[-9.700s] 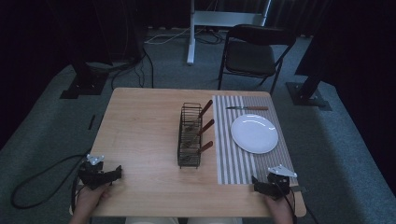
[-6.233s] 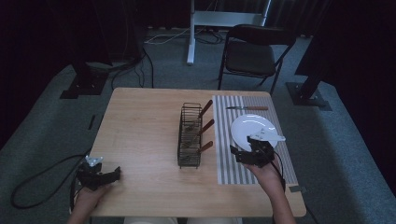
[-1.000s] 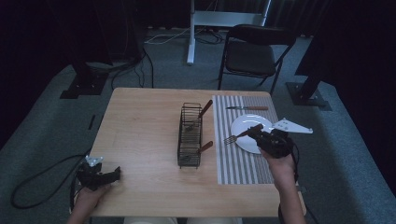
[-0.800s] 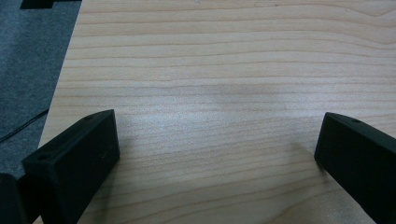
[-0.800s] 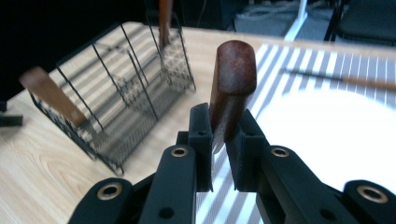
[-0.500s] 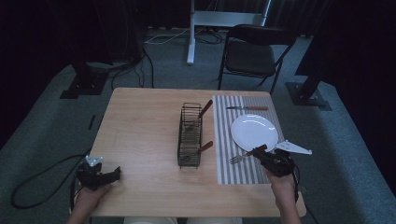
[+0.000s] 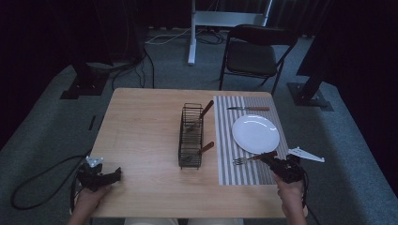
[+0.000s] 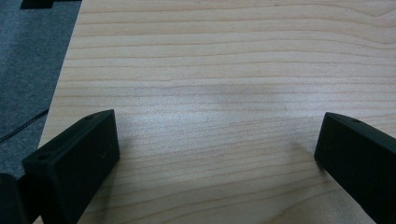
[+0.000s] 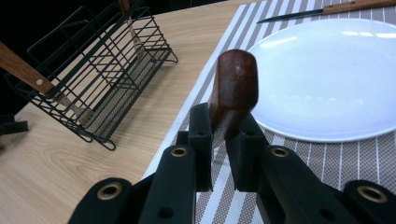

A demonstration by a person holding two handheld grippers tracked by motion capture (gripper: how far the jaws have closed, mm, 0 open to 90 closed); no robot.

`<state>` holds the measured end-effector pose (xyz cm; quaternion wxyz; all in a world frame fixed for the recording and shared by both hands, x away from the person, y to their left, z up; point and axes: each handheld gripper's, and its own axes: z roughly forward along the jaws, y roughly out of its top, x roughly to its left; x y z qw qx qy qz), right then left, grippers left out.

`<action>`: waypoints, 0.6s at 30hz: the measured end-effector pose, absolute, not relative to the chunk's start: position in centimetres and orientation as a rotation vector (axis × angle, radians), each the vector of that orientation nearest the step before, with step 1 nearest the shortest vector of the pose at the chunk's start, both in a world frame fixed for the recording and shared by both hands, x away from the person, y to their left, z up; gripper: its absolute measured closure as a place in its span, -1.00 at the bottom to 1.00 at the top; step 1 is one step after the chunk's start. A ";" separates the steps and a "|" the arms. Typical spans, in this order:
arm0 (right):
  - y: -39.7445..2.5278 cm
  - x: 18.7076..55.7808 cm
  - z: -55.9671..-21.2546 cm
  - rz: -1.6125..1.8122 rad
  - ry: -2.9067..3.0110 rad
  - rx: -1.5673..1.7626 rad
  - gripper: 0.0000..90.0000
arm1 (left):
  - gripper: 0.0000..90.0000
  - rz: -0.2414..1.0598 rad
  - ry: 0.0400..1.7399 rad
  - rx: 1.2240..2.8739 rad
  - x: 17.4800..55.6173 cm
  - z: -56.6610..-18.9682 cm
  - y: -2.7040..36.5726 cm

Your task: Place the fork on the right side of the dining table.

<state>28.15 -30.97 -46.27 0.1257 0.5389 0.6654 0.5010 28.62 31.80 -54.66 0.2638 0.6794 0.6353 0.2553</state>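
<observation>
- Here, the right hand-held gripper (image 7: 271, 161) sits at the near right part of the tabletop (image 7: 145, 126), over the striped placemat (image 7: 239, 168), with the person's right hand (image 7: 291, 190) behind it.
- Its jaws are clenched on the brown wooden handle of a fork (image 7: 248, 158); in the right gripper view the handle (image 9: 233, 88) stands up between the two black jaws.
- In the high view the fork lies nearly level just off the near edge of the white plate (image 7: 256, 133), its tines pointing left toward the wire rack; I cannot tell whether the tines touch the placemat.
- The plate rests on the placemat, and a knife (image 7: 248, 108) with a wooden handle lies across the mat's far end, beyond the plate.
- The black wire rack (image 7: 191, 136) stands on the bare wood just left of the placemat, with two wooden-handled utensils leaning out of it toward the mat, one at the far end (image 7: 205, 109) and one at the near end (image 7: 205, 147).
- The left hand-held gripper (image 7: 115, 173) rests at the near left corner of the tabletop, held by the left hand (image 7: 89, 197).
- In the left gripper view its jaws stand wide apart, released, with bare wood (image 8: 210, 93) between them.
- A dark folding chair (image 7: 256, 51) stands on the grey carpet beyond the far edge of the tabletop.
</observation>
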 end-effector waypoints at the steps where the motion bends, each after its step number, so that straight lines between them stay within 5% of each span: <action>1: -31.2 28.1 -46.4 1.469 1.934 1.584 0.80 | -0.99 0.690 1.718 1.836 28.6 -54.7 31.8; 18: -35.4 28.1 -50.7 1.483 1.868 1.821 0.59 | -0.99 0.692 1.722 1.832 28.6 -54.7 31.8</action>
